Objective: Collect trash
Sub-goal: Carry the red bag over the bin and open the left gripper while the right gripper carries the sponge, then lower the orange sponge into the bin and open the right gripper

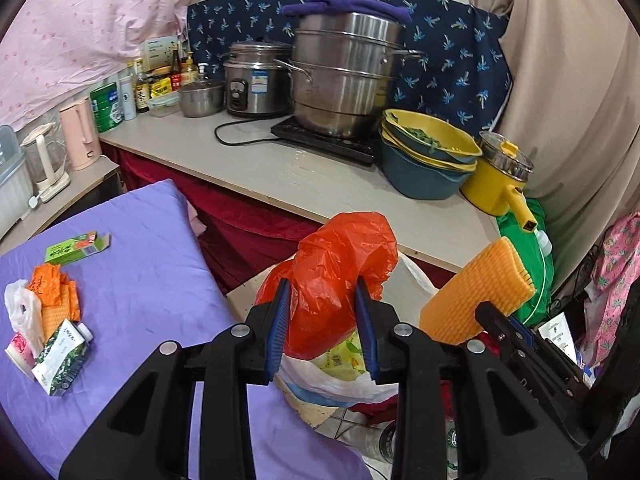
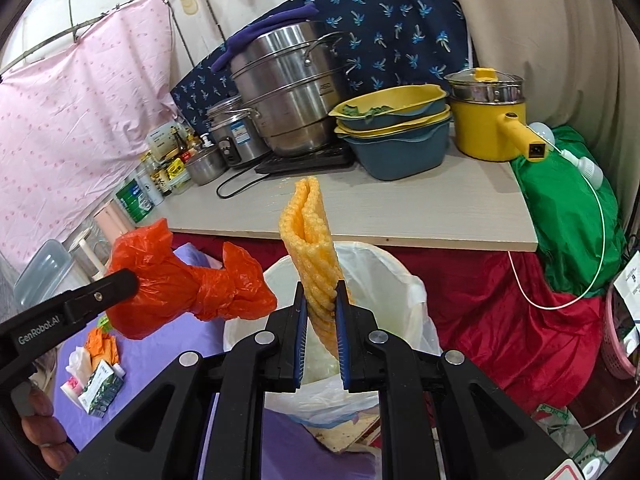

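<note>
a: why are both pieces held up over the bin?

b: my guess is to drop them in. the left gripper (image 1: 324,322) pinches the crumpled red plastic bag (image 1: 340,276), and the right gripper (image 2: 321,334) is pressed onto the folded yellow foam sheet (image 2: 310,240), which stands upright above the bin's white liner (image 2: 380,272).

a: what's in the bin?

b: pale trash, hard to tell what (the foam hides most). more trash lies on the purple cloth (image 1: 152,264): a green carton (image 1: 60,360), an orange wrapper (image 1: 56,284).
</note>
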`<state>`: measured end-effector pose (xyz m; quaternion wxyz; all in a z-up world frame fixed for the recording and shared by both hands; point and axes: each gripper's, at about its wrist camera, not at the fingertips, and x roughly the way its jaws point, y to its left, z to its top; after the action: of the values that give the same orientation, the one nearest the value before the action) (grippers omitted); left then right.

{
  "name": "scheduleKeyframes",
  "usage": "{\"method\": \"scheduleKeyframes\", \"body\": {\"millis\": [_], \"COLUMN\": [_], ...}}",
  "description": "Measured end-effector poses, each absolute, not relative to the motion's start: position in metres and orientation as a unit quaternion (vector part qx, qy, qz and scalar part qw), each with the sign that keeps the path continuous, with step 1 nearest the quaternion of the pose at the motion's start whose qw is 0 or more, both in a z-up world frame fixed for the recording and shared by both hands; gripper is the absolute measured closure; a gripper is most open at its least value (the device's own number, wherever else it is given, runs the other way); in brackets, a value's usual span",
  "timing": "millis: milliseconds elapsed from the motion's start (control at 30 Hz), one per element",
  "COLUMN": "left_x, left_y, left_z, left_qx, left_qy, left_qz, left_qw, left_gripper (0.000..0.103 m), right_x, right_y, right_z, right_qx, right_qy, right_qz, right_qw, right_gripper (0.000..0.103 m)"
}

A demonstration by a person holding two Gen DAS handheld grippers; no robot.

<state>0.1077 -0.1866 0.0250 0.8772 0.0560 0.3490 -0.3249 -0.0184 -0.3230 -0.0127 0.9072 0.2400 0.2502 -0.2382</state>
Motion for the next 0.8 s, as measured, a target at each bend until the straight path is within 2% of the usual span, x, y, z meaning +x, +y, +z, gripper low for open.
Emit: {"method": "scheduleKeyframes", "body": {"millis": [600,800], "left_x": [0.117,0.122], "left_y": [-0.223,-0.218], "left_z": [-0.005,-0.003], "left_qx": [0.072,0.069], "left_qy": [0.38,0.376], "left_qz": [-0.324,-0.312], "left_qw": [0.864,0.87], "left_gripper": [0.07,0.057], "right_x": [-0.03,-0.026], "right_y": [-0.343,-0.342], "right_z": [-0.027,-0.029], "right_qx": [0.255,0.256], "right_qy": [0.256,0.258], "right_qz": [-0.252,-0.247], "right_qw": [0.898,0.898], "right_gripper": [0.09,0.09]}}
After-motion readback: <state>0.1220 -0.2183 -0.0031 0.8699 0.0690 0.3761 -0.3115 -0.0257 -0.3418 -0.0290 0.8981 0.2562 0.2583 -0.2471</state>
